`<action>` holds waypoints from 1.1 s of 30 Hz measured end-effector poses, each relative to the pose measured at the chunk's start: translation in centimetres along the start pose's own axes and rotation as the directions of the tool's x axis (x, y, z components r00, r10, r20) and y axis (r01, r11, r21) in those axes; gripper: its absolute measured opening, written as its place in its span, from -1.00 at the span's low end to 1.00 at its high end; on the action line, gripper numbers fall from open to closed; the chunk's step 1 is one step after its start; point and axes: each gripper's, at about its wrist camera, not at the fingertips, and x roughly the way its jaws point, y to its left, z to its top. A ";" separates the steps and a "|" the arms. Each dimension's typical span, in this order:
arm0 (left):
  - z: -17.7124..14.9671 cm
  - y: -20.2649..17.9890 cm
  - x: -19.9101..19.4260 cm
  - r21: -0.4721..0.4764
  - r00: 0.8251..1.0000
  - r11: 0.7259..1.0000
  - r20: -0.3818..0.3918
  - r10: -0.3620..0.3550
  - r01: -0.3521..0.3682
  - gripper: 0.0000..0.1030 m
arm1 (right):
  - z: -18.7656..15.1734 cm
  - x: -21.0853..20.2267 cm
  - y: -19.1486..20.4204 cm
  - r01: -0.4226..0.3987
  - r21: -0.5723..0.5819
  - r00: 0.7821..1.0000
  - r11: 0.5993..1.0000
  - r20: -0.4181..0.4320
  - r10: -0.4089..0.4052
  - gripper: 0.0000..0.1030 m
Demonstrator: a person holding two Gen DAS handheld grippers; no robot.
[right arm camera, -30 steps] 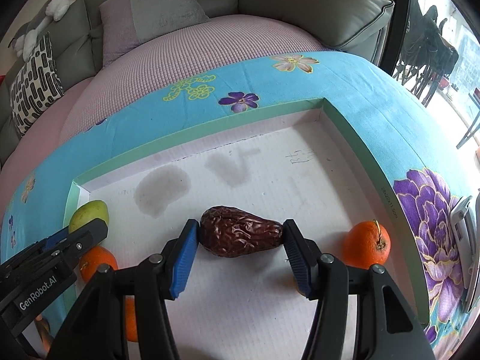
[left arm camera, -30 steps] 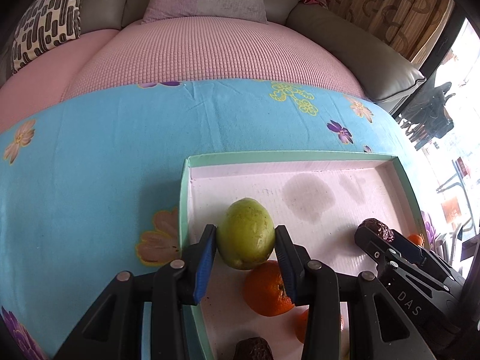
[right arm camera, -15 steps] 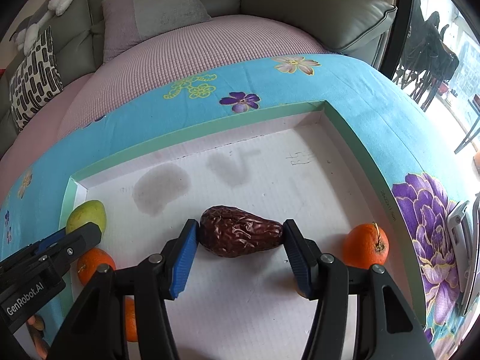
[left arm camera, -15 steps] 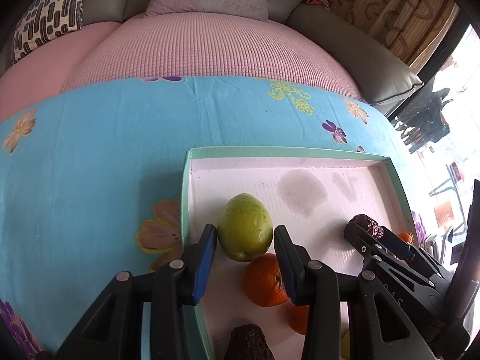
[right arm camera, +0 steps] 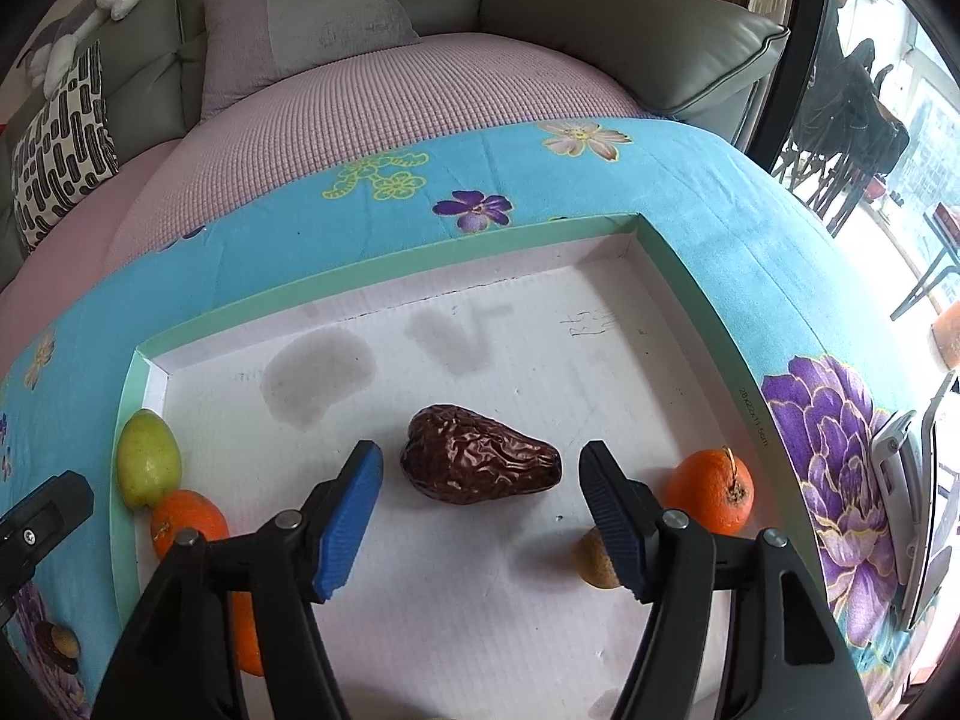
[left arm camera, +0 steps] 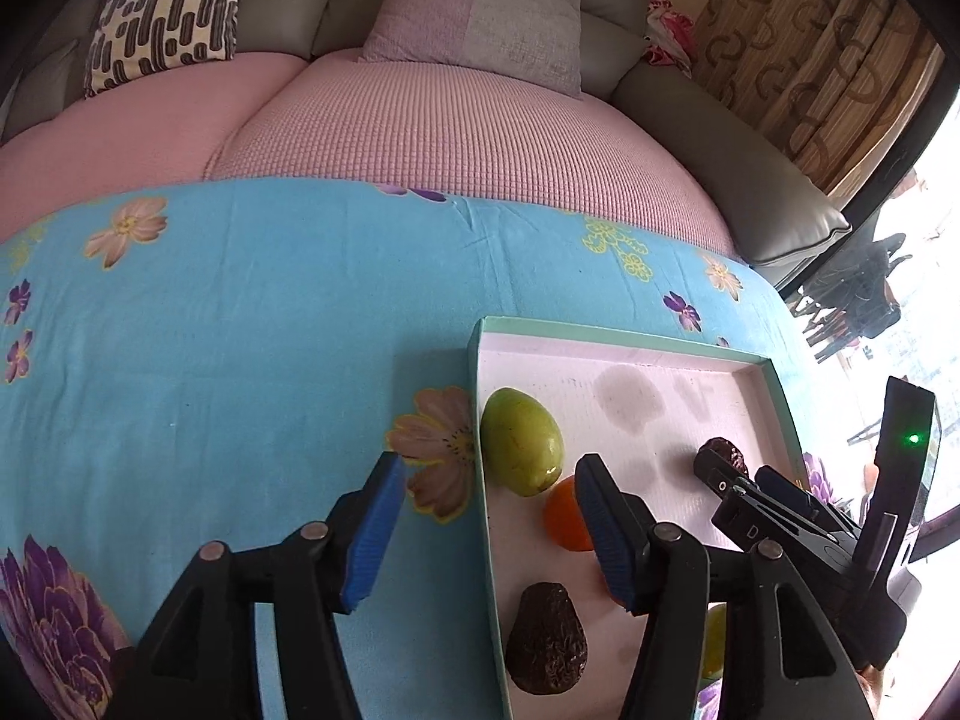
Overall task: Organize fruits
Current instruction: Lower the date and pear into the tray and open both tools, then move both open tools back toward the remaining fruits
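Observation:
A white tray with a green rim [left arm camera: 624,333] [right arm camera: 384,258] lies on a blue flowered cloth. A green mango [left arm camera: 521,441] [right arm camera: 147,457] lies at the tray's left wall, touching an orange [left arm camera: 564,519] [right arm camera: 187,521]. A dark avocado [left arm camera: 547,639] lies nearer. My left gripper [left arm camera: 489,525] is open, just behind the mango, straddling the tray's left rim. A dark wrinkled fruit [right arm camera: 480,455] [left arm camera: 723,455] lies mid-tray. My right gripper [right arm camera: 483,516] is open just behind it. Another orange [right arm camera: 711,489] sits at the tray's right wall.
A small brownish fruit [right arm camera: 594,555] lies half hidden behind my right finger. A yellow fruit [left arm camera: 714,639] shows behind my left gripper. A pink-covered grey sofa [left arm camera: 420,114] with cushions stands beyond the table. A phone-like device [right arm camera: 906,510] stands at the right.
Both grippers opened. The left let go of the green mango and shifted left and back. The right let go of the dark wrinkled fruit, which now rests on the tray.

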 end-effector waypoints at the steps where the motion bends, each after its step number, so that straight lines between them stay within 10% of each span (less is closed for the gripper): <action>1: -0.1 0.4 -0.4 -0.003 1.000 1.000 0.012 0.018 -0.018 0.49 | 0.0 -0.1 0.1 -0.001 -0.003 1.000 1.000 0.000 0.001 0.37; 7: -1.1 3.3 -1.4 -0.032 0.980 0.981 0.045 0.193 -0.192 0.99 | -0.3 -0.9 1.2 0.005 -0.035 1.000 0.999 0.008 -0.005 0.55; 33: -5.7 7.7 -9.3 -0.075 0.895 0.918 0.202 0.397 -0.391 1.00 | -4.6 -6.2 7.4 -0.031 -0.131 0.995 0.991 0.085 0.042 0.85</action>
